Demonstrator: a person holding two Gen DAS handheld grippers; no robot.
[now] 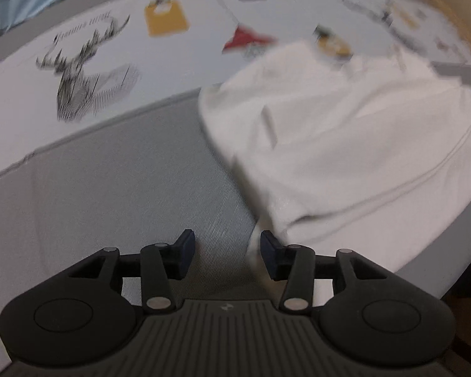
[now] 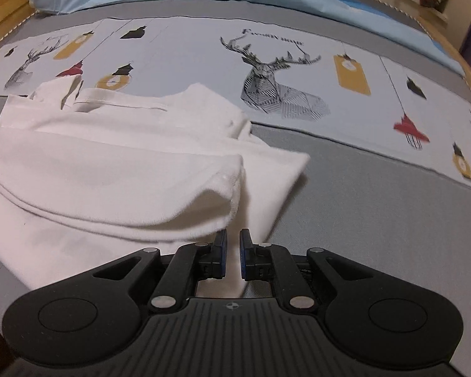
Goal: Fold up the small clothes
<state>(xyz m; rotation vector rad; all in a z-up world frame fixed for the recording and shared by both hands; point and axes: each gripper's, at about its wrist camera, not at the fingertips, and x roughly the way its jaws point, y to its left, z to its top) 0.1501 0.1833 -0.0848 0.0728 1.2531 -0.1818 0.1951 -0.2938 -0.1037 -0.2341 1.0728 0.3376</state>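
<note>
One white garment (image 2: 116, 169) on bedspread (image 2: 361, 194)

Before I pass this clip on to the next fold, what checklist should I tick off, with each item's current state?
1. Left gripper free to grasp: ok, fingers apart with nothing between them.
2. Left gripper lined up on the white garment: not ok, the cloth lies mostly to its right; only the near corner reaches its right finger.
3. Right gripper holding cloth: cannot tell, fingers are close together over the garment's near edge, but a narrow gap shows.
4. Garment partly folded: ok, one layer lies doubled over another.
5. Garment flat: not ok, the folded edge bulges.
6. Room on the grey bed surface: ok, bare beside the garment.
</note>
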